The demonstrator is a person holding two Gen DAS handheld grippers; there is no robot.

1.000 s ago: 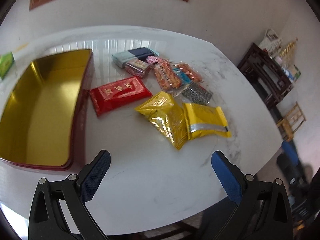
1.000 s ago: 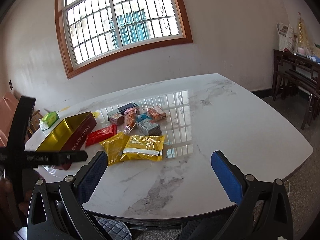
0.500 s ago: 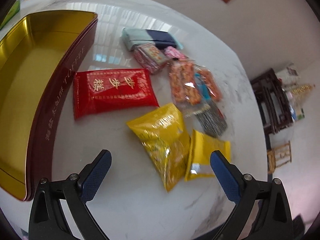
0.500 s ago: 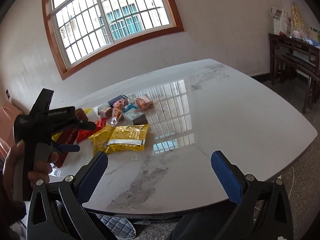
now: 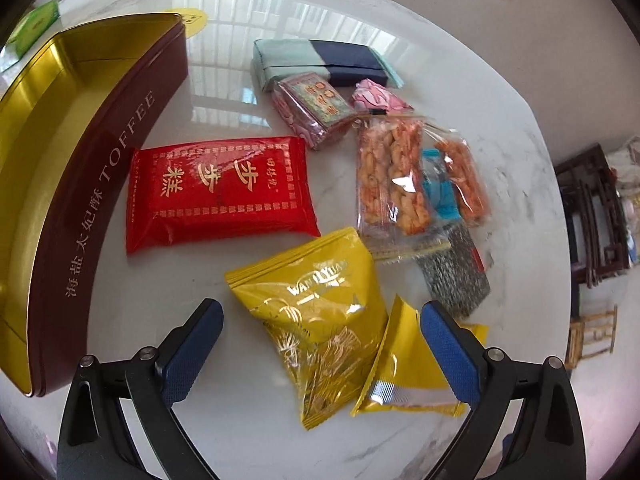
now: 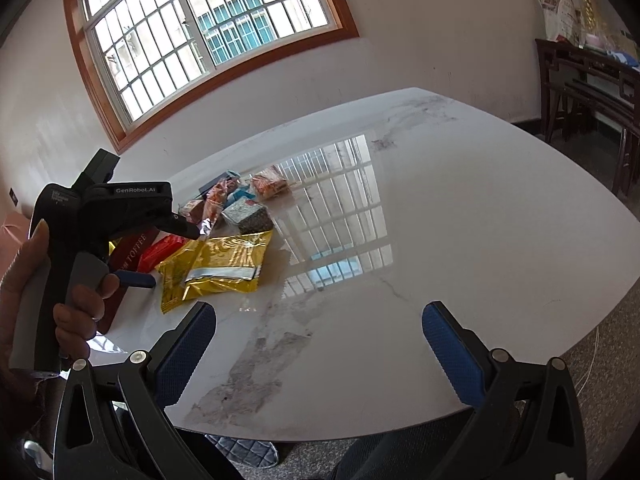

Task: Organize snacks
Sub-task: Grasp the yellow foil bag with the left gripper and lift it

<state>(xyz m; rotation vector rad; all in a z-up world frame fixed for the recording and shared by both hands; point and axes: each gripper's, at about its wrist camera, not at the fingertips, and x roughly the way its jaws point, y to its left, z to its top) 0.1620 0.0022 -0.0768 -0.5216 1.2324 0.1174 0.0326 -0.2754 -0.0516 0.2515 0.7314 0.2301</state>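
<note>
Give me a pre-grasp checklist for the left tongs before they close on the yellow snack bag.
1. Left tongs open: ok, both pads spread wide.
2. Yellow snack bag between the pads: ok, it lies centred there.
3. Bag free of neighbours: not ok, its right edge overlaps the second yellow packet.
4. Toffee tin open to receive: ok, no lid on it; the gold interior that shows is bare.
5. Path to the tin: cannot tell, the red packet lies beside the tin wall.
6. Right tongs out of the way: ok, open over bare table, holding nothing.
</note>
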